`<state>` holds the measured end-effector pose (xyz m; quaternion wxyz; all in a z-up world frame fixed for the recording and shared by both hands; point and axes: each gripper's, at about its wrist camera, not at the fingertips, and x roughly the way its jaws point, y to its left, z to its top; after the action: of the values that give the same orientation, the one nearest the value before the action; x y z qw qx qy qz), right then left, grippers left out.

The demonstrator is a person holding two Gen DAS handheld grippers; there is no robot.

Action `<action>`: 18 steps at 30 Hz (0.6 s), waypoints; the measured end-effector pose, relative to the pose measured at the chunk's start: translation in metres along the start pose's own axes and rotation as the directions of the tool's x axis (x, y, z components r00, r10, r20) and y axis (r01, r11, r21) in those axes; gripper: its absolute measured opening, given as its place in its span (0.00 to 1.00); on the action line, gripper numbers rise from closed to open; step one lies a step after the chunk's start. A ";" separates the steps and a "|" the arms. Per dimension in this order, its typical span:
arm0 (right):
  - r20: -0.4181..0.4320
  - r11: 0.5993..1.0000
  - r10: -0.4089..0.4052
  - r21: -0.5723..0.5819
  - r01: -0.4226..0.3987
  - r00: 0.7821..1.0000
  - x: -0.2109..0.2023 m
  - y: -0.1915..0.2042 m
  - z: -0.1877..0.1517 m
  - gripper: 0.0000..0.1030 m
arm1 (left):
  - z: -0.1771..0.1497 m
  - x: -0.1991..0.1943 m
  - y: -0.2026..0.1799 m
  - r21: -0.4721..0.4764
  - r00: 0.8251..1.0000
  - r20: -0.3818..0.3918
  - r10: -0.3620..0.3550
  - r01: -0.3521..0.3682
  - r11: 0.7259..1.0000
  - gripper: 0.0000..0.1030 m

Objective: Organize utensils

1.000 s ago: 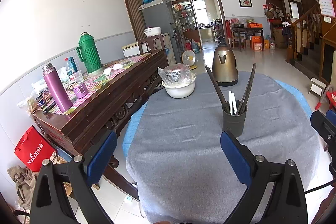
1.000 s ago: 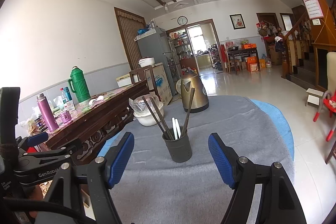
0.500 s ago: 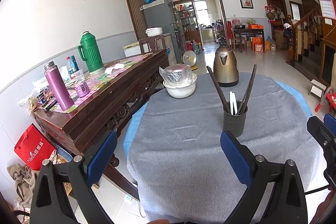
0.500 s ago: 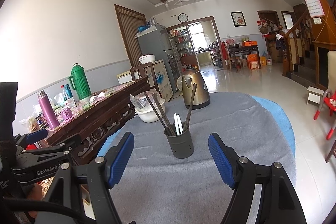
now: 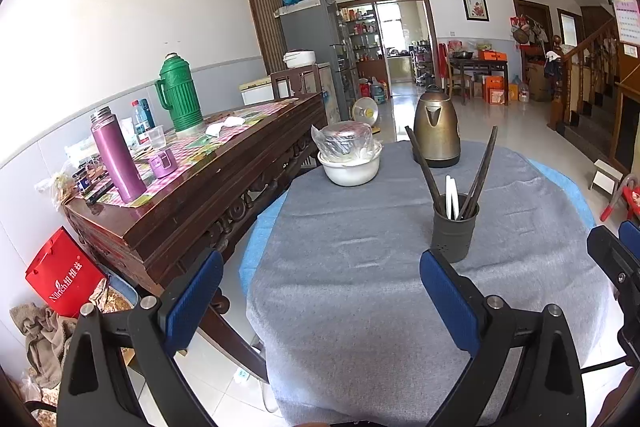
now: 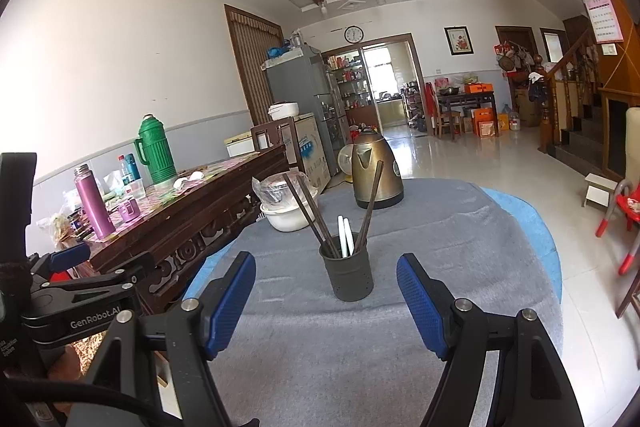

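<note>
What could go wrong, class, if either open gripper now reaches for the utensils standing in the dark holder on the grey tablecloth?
1. The dark chopsticks lean outward past the utensil holder; a careless approach by the right gripper could knock them and tip the holder.
2. The white utensils sit low between the dark ones, so a grab may catch several at once.
3. The kettle stands close behind and could be bumped.
</note>
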<state>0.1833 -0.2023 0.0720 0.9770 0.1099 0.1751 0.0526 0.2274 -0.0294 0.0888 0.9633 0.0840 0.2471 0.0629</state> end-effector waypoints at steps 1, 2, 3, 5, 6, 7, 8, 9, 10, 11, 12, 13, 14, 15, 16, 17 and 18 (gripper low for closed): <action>-0.002 1.000 -0.002 -0.001 0.002 1.000 0.000 0.001 0.000 0.74 | 0.000 0.000 0.001 -0.002 1.000 0.000 0.000 0.000 1.000 0.96; -0.005 1.000 -0.004 -0.003 0.004 1.000 0.000 0.002 0.000 0.74 | -0.001 0.000 0.002 -0.005 1.000 -0.002 -0.002 0.002 1.000 0.96; -0.009 1.000 -0.005 -0.004 0.005 1.000 0.001 0.003 0.000 0.74 | -0.001 0.000 0.003 -0.006 1.000 -0.002 -0.002 0.002 1.000 0.96; -0.014 1.000 -0.007 -0.007 0.007 1.000 0.000 0.004 0.000 0.74 | -0.002 0.000 0.005 -0.009 1.000 -0.002 -0.001 0.001 1.000 0.96; -0.015 1.000 -0.010 -0.009 0.010 1.000 0.000 0.005 0.001 0.74 | -0.002 0.000 0.006 -0.011 1.000 -0.002 -0.001 0.001 1.000 0.96; -0.016 1.000 -0.013 -0.011 0.013 1.000 0.001 0.006 0.001 0.74 | -0.002 0.000 0.008 -0.014 1.000 -0.002 0.000 0.000 1.000 0.96; -0.019 1.000 -0.013 -0.011 0.013 1.000 0.001 0.008 0.001 0.74 | -0.002 0.000 0.009 -0.016 1.000 -0.002 0.000 0.000 1.000 0.96; -0.022 1.000 -0.012 -0.011 0.012 1.000 0.001 0.009 0.001 0.74 | -0.002 0.000 0.011 -0.019 1.000 -0.002 0.000 0.000 1.000 0.96; -0.026 1.000 -0.012 -0.012 0.012 1.000 0.002 0.010 0.001 0.74 | -0.002 0.000 0.012 -0.021 1.000 -0.002 0.001 -0.001 1.000 0.96; -0.028 1.000 -0.014 -0.014 0.014 1.000 0.002 0.011 0.002 0.74 | -0.003 0.000 0.013 -0.023 1.000 -0.002 0.002 -0.002 1.000 0.96; -0.029 1.000 -0.017 -0.015 0.017 0.999 0.002 0.012 0.002 0.74 | -0.003 0.001 0.014 -0.026 1.000 -0.002 0.002 -0.002 1.000 0.96; -0.032 1.000 -0.020 -0.017 0.020 0.999 0.003 0.013 0.003 0.74 | -0.003 0.002 0.016 -0.029 1.000 -0.003 0.002 -0.002 1.000 0.96; -0.035 1.000 -0.021 -0.017 0.020 0.999 0.003 0.014 0.004 0.74 | -0.003 0.002 0.017 -0.033 1.000 -0.004 0.002 -0.002 0.999 0.96; -0.037 1.000 -0.022 -0.015 0.022 0.999 0.003 0.015 0.006 0.74 | -0.003 0.002 0.018 -0.034 1.000 -0.005 0.001 -0.002 0.999 0.96; -0.037 1.000 -0.025 -0.013 0.024 0.999 0.003 0.015 0.008 0.74 | -0.003 0.002 0.018 -0.036 1.000 -0.004 0.002 -0.002 0.999 0.96; -0.037 1.000 -0.028 -0.011 0.028 0.999 0.002 0.016 0.010 0.74 | -0.003 0.001 0.019 -0.038 1.000 -0.002 0.002 -0.002 0.999 0.96; -0.038 0.999 -0.031 -0.012 0.030 0.999 0.002 0.017 0.011 0.74 | -0.003 0.001 0.020 -0.040 1.000 0.001 0.003 -0.003 0.999 0.96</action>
<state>0.1882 -0.1877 0.0859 0.9748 0.1008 0.1949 0.0407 0.2255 -0.0094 0.0899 0.9648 0.0649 0.2454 0.0691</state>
